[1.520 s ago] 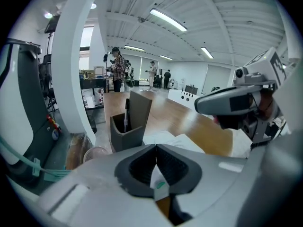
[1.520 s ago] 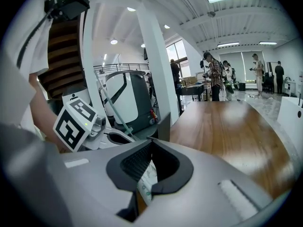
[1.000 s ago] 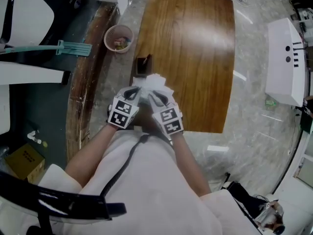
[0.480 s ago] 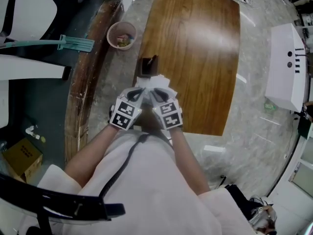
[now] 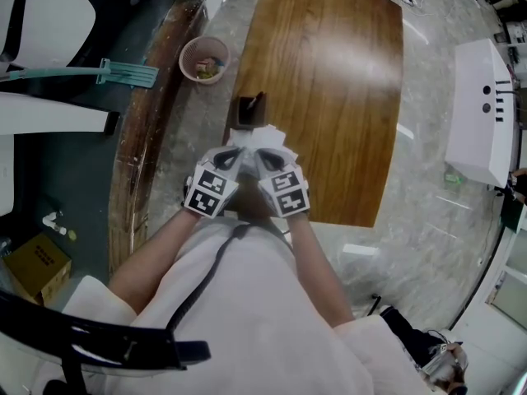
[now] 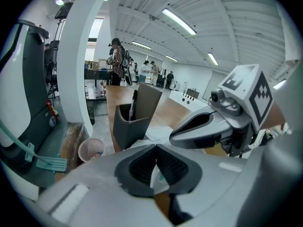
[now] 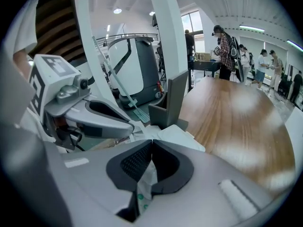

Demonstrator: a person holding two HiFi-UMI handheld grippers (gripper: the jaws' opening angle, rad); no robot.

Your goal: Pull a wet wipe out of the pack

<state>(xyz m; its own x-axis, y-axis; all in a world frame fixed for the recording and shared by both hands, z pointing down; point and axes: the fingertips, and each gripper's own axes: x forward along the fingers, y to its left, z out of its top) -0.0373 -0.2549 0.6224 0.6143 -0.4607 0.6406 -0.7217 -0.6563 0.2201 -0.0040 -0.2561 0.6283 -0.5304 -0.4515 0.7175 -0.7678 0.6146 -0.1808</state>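
Observation:
A white wet-wipe pack [image 5: 265,137] lies at the near left corner of the wooden table [image 5: 329,97]. Both grippers meet over its near edge. My left gripper [image 5: 233,161] is shut, and in the left gripper view its jaws [image 6: 155,148] pinch white film with green print [image 6: 159,175]. My right gripper [image 5: 262,159] is shut too, and its pads [image 7: 151,143] clamp a strip of the white film with green dots [image 7: 144,186]. The pack's top [image 7: 176,135] shows just beyond the jaws. Whether the pinched film is wrapper or wipe I cannot tell.
A dark pen holder [image 5: 247,109] stands on the table edge right behind the pack. On the floor to the left are a pink wastebasket [image 5: 204,58], a teal broom [image 5: 123,74] and a cardboard box [image 5: 33,270]. A white machine [image 5: 482,109] stands at the right. People stand far off.
The two grippers have drawn slightly closer together, and less of the white pack shows between them. Both have stayed shut on the film.

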